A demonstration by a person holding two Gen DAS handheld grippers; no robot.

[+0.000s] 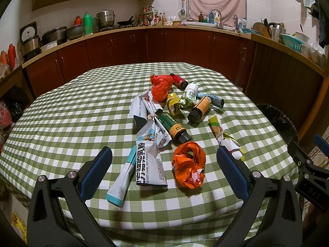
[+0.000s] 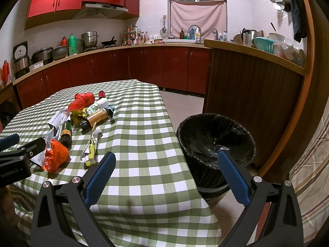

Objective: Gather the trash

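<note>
A heap of trash is spread over the middle of the tabletop [image 1: 61,135], which is covered by a green-and-white checked cloth. Nearest the left tongs [image 1: 164,160] a crumpled orange plastic bag [image 1: 188,163] is seen, with a long white milk-powder pouch [image 1: 151,154] just beside it on its left. A green-labelled dark glass bottle [image 1: 174,128] lies on its side touching the pouch, and an orange-labelled dark bottle [image 1: 200,108] lies further back. A twisted yellow-and-white paper wrapper [image 1: 223,135] is placed to the right, and a crumpled red plastic bag [image 1: 160,86] at the far end. The left tongs are held released above the near edge, nothing between the blue pads. The right tongs [image 2: 166,173] are likewise spread wide and empty, held over the tabletop corner. A round bin lined with a black plastic bag [image 2: 216,140] stands on the floor just beside the tabletop.
</note>
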